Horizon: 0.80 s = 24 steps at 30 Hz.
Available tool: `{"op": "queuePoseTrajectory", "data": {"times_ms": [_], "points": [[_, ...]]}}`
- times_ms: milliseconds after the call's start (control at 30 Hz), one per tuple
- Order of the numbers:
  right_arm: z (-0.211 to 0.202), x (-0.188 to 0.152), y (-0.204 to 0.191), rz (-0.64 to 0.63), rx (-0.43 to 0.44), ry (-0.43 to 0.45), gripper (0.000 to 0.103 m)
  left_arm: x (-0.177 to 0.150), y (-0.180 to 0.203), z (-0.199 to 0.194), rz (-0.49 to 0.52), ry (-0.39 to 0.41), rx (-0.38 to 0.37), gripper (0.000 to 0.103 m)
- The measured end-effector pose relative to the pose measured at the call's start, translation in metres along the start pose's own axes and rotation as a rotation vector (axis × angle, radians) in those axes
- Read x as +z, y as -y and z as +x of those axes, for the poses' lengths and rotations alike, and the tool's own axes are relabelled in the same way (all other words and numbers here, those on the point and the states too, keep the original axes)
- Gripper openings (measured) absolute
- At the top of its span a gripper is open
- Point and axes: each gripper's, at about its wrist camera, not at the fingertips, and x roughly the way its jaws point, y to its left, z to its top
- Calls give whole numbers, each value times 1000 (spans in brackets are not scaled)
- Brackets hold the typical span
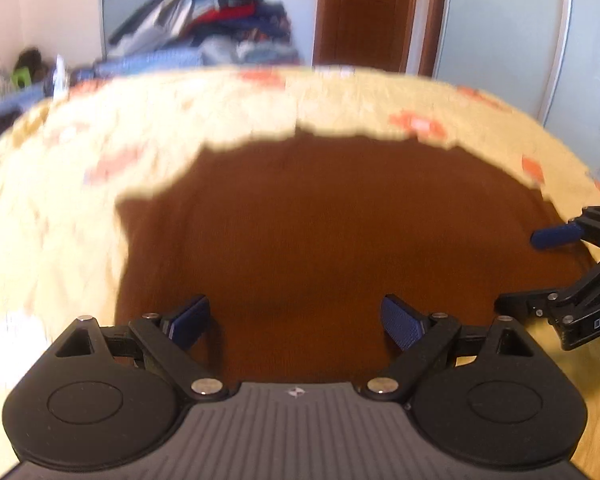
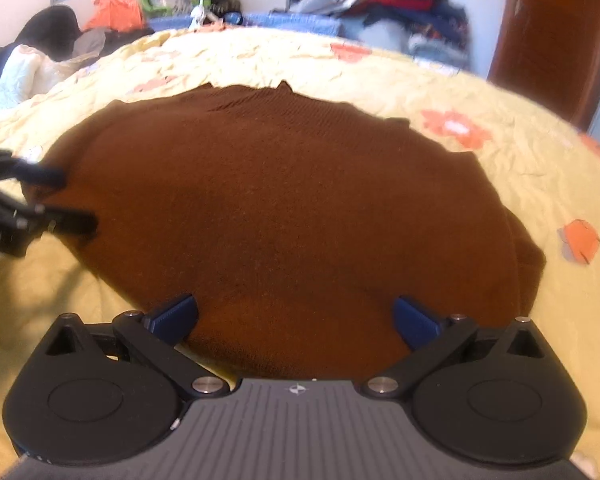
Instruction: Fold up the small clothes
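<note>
A brown knit sweater (image 1: pixel 340 232) lies flat on a yellow flowered bedspread (image 1: pixel 60 200); it also shows in the right wrist view (image 2: pixel 284 208), partly folded into a rounded block. My left gripper (image 1: pixel 296 320) is open and empty, just above the sweater's near edge. My right gripper (image 2: pixel 296 320) is open and empty over the sweater's near edge. The right gripper shows at the right in the left wrist view (image 1: pixel 532 272), open beside the sweater's right edge. The left gripper shows at the left in the right wrist view (image 2: pixel 72 200), open at the sweater's left edge.
The bedspread (image 2: pixel 500 120) has orange flower prints. A pile of clothes (image 1: pixel 212 20) sits beyond the bed's far edge, also in the right wrist view (image 2: pixel 388 0). A wooden door (image 1: pixel 364 12) and a white wardrobe (image 1: pixel 500 40) stand behind. More clothes and a pillow (image 2: pixel 40 60) lie at far left.
</note>
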Motion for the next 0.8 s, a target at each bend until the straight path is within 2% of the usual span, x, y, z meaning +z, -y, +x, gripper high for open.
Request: {"op": "queuePoseTrajectory", "data": {"times_ms": [100,167,200,267,300,367,467,533,633,733,800], "points": [[-6,25,13,68,-3,70,103,20,-1,21,17,23,7,93],[1,33,19,96,-21,93,103,27,-7,47,-4,-25,30,93],[14,36,21,102,-35,68,103,26,-11,59,-3,-45,43,95],[33,24,23,77,-63,-6,103,20,-14,62,24,-3,39,99],[28,9,19,28,-57,66,103,17,-14,60,36,5,37,99],[19,-11,18,1,-53,109,103,14,-15,52,31,13,51,99],[-1,-21,14,18,-75,106,103,2,-20,22,-18,90,74,97],[-20,-31,16,78,-75,143,103,-12,-32,0,-128,114,53,97],[-42,-59,27,178,-69,223,103,-37,-57,-26,-387,92,-13,97],[-30,-71,38,223,-98,168,103,-61,-72,-38,-624,84,-31,97],[-34,-76,33,201,-110,182,103,-67,-76,-36,-714,74,-70,97]]}}
